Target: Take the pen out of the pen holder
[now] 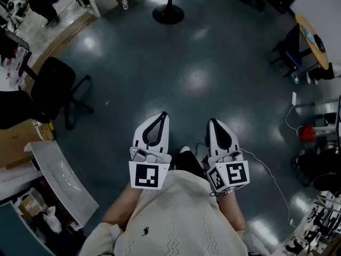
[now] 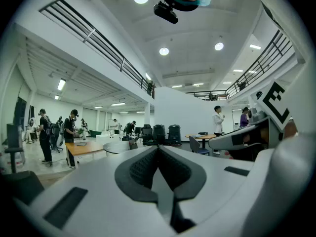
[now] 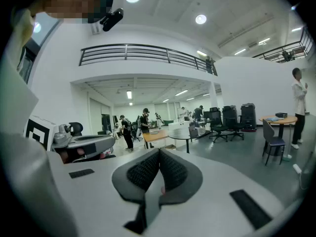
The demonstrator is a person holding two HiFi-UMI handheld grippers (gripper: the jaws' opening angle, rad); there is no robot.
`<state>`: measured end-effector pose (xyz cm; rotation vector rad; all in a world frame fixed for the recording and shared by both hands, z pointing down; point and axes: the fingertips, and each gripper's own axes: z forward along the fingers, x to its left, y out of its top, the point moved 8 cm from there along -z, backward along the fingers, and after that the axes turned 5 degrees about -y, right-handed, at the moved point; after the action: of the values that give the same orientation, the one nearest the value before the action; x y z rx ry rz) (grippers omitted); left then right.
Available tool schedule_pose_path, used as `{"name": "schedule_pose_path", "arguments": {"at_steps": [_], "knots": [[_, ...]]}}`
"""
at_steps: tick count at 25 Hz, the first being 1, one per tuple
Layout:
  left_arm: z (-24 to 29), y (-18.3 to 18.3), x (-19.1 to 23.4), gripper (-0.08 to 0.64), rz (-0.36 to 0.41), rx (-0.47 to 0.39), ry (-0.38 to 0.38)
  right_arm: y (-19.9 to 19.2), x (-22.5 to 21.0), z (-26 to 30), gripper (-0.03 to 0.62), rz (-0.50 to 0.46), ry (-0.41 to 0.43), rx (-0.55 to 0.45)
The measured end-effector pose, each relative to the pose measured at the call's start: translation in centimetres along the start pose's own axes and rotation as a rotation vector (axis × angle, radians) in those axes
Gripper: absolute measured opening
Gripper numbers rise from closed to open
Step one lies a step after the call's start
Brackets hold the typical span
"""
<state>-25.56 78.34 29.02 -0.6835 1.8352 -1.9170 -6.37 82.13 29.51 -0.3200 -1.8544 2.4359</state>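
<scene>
Holding both grippers at your chest above the dark floor | left gripper: jaws closed together, empty | right gripper: jaws closed together, empty

No words, brands or numbers can be read; only coded square markers are carried by the left gripper and right gripper.

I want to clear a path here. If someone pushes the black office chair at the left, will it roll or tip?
The black office chair would probably roll easily: its star base stands on the smooth, glossy floor. A push high on the backrest may swivel or tilt it instead.
</scene>
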Motion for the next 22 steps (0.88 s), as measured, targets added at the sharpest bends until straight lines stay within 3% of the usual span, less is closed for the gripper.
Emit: {"name": "schedule_pose_path", "arguments": {"at_steps": [5, 11, 22], "knots": [[0.7, -0.3, 1.6, 0.012, -0.003, 0.016, 0.008, -0.5, 0.2, 1.2, 0.018, 0.045, -0.023, 0.038], [4.9, -0.8, 1.5, 0.012, -0.008, 0.034, 0.002, 0.0, -3.3, 4.4, 0.018, 0.061, -0.034, 0.041], [19.4, -1.0, -0.1, 0.012, 0.01, 0.055, 0.012, 2.5, -14.7, 14.2, 0.018, 0.077, 0.049, 0.038]]}}
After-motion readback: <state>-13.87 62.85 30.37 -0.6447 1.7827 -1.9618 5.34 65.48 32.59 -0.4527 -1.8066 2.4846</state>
